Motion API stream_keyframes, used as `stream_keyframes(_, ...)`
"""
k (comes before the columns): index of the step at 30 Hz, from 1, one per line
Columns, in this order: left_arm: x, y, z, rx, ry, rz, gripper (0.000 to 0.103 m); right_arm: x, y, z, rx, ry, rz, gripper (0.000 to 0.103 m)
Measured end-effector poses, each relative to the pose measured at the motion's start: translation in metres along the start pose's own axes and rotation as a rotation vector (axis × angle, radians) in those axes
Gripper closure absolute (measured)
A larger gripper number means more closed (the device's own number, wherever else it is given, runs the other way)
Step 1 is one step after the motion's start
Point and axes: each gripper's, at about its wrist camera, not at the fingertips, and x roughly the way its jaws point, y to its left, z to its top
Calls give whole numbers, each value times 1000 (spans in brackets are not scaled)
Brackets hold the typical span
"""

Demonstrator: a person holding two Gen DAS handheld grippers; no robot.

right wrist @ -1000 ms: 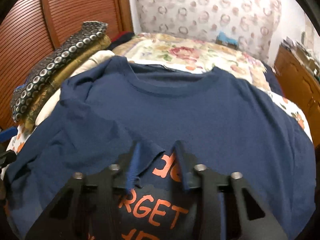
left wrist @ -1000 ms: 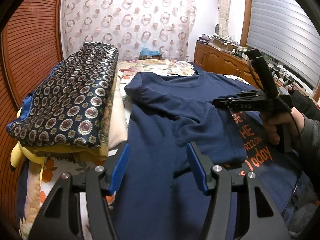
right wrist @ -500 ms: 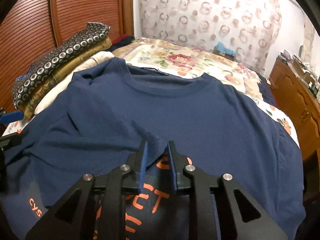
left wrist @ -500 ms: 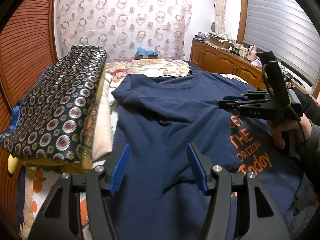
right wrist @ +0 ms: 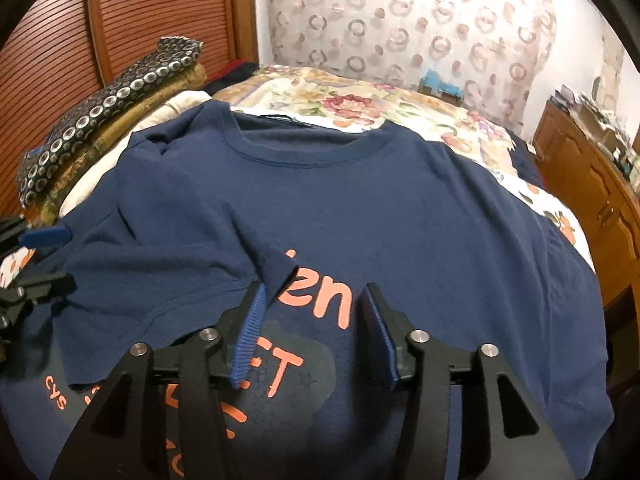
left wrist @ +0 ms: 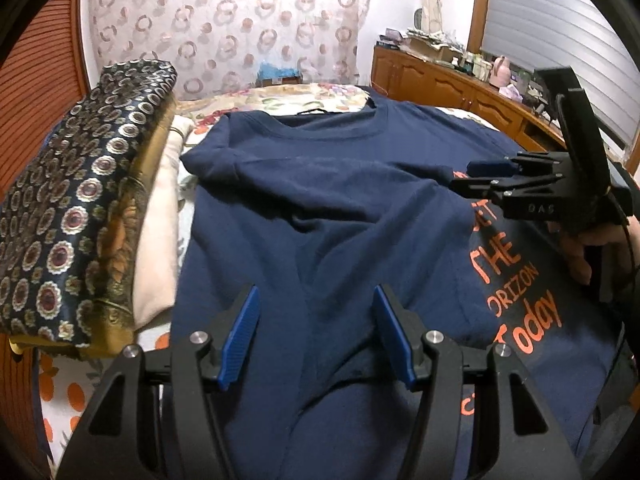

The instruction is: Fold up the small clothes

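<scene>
Right claw has just been opening, its jaws now spread and empty, the folded-in sleeve dropped just ahead on the navy T-shirt. Left claw hangs spread and empty over the shirt's folded side by the bed's left edge, collar-to-hem axis running away from both

You were working under soft, warm indoor light, even across both views, with only faint shadows in the folds of the navy T-shirt. The white wall at the upper right of your right wrist view was nearly blown out. Both fisheye pictures bent straight lines hard toward the rim, with black vignetting in every corner. Focus was fair at the centre; the dresser clutter and the patterned curtain looked soft and grainy. The orange lettering stayed legible, with no motion blur.
</scene>
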Motion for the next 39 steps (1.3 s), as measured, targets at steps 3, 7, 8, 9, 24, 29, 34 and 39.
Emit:
stream_keyframes(3, 5, 0, 0, -1, 27, 5, 44, 0, -5, -1, 18, 4, 10, 44)
stream_keyframes(7, 6, -4, -2, 16, 33, 22, 44, 1, -3, -1, 12, 6, -21, 36)
stream_keyframes(8, 6, -5, 0, 18, 34, 25, 44, 1, -4, -1, 19, 8, -29, 31)
stream_keyframes(9, 6, -6, 0, 20, 34, 27, 44, 1, -6, -2, 28, 11, -32, 29)
stream_keyframes(24, 5, -5, 0, 15, 32, 23, 44, -103, -101, -79, 156, -95, -157, 30)
stream_keyframes(29, 5, -5, 1, 16, 32, 25, 44, -124, -174, -115, 285, -43, -258, 32)
stream_keyframes(34, 5, -5, 1, 16, 32, 25, 44, -126, -212, -136, 382, 2, -230, 43)
stream_keyframes(39, -2, -4, 4, 2, -4, 24, 44, -130, -228, -146, 466, -5, -132, 57)
